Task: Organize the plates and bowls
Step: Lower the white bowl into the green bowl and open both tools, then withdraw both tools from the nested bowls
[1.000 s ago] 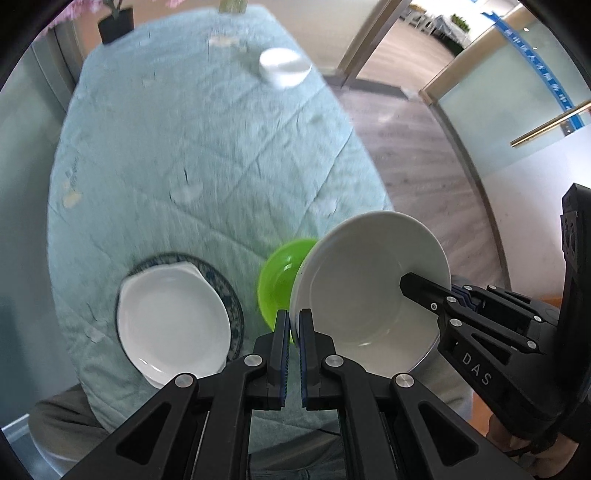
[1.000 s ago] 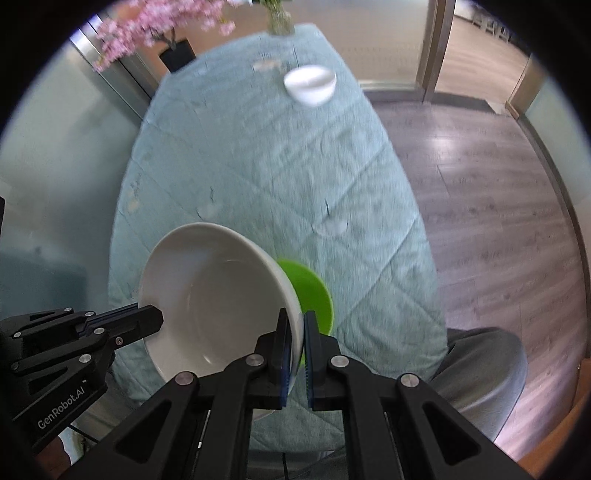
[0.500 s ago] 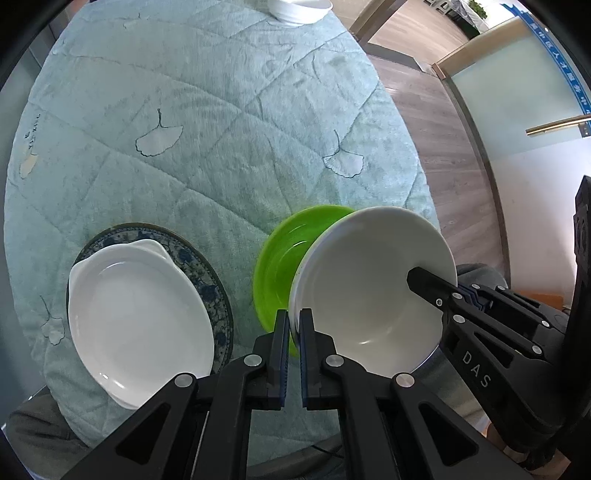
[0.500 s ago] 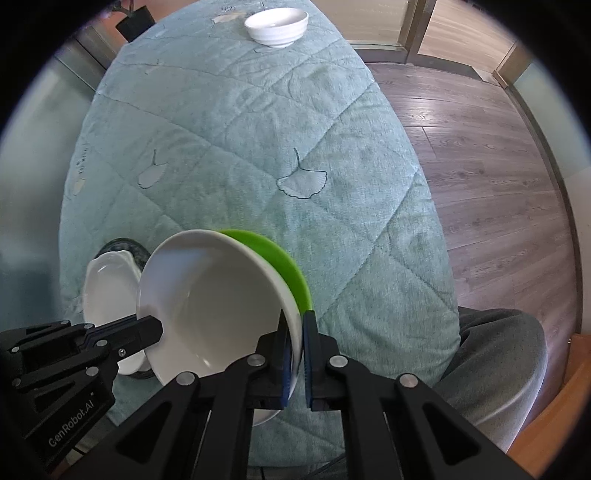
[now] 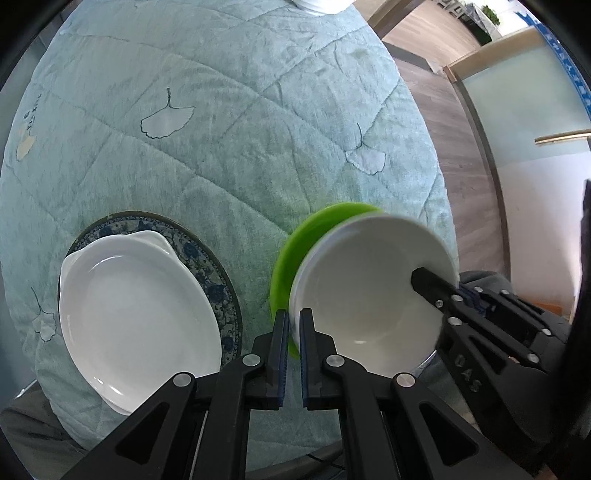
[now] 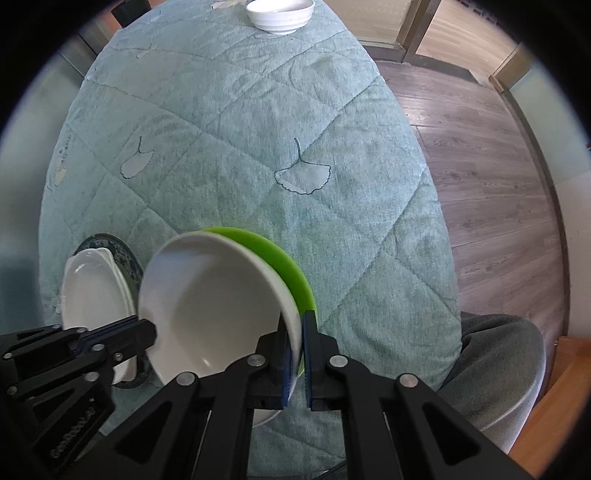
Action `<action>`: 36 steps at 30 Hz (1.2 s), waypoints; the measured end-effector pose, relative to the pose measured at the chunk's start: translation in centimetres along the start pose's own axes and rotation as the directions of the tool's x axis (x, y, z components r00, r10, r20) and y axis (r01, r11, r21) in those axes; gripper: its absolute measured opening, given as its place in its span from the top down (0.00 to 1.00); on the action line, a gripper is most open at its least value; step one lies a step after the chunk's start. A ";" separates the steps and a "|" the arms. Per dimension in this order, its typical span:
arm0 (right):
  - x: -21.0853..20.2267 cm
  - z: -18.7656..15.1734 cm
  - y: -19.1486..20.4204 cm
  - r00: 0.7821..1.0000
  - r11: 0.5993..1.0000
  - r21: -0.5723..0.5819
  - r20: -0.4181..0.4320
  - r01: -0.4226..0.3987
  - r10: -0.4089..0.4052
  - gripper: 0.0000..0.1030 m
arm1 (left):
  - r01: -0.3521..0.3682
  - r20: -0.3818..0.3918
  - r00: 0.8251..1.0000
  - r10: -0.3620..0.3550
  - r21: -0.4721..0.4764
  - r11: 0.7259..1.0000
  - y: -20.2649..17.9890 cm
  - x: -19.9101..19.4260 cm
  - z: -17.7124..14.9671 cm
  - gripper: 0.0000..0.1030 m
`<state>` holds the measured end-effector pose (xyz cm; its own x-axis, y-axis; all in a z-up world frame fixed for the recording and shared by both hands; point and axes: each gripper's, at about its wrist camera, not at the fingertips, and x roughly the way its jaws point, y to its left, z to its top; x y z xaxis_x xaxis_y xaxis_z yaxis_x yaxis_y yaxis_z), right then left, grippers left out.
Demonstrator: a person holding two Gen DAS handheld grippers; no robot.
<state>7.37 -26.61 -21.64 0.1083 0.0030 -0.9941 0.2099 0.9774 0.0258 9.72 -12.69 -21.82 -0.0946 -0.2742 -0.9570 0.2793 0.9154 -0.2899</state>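
A large white bowl is held by both grippers, tilted over a green bowl on the teal tablecloth. My left gripper is shut on the white bowl's left rim. My right gripper is shut on its right rim; it also shows in the left wrist view. To the left, a white dish lies on a blue patterned plate. A small white bowl stands at the table's far end.
The round table is covered by a quilted teal cloth with leaf prints. Wooden floor lies to the right. A grey chair seat sits by the near right edge. Glass walls stand beyond the floor.
Both grippers have lowered the white bowl toward the table and onto the green bowl. The cameras have come closer to the cloth; the far bowl has slid toward the top edge.
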 end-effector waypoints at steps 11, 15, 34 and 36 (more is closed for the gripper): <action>0.9 -0.1 1.4 1.000 1.000 -0.025 0.013 0.012 -0.011 0.94 | 0.007 0.029 1.000 -0.006 -0.037 0.999 1.5 -1.0 -0.3 0.94; 0.8 0.2 1.0 1.000 1.000 -0.015 0.011 -0.003 0.003 0.92 | 0.011 0.033 0.999 -0.009 -0.048 0.999 1.8 -1.1 -0.4 0.94; 2.0 0.1 -2.3 0.983 0.984 -0.019 -0.052 -0.176 0.175 0.51 | 0.061 -0.024 0.998 -0.061 -0.027 0.998 0.9 1.6 1.9 0.66; 2.3 0.0 -2.3 0.978 0.980 -0.019 -0.072 -0.197 0.195 0.59 | 0.077 -0.027 0.997 -0.077 -0.022 0.997 0.6 1.9 2.0 0.67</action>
<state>7.09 -28.86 -24.00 0.0769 0.2091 -0.9749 0.1664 0.9614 0.2193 11.66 -13.29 -23.85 -0.1420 -0.3360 -0.9311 0.2498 0.8980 -0.3622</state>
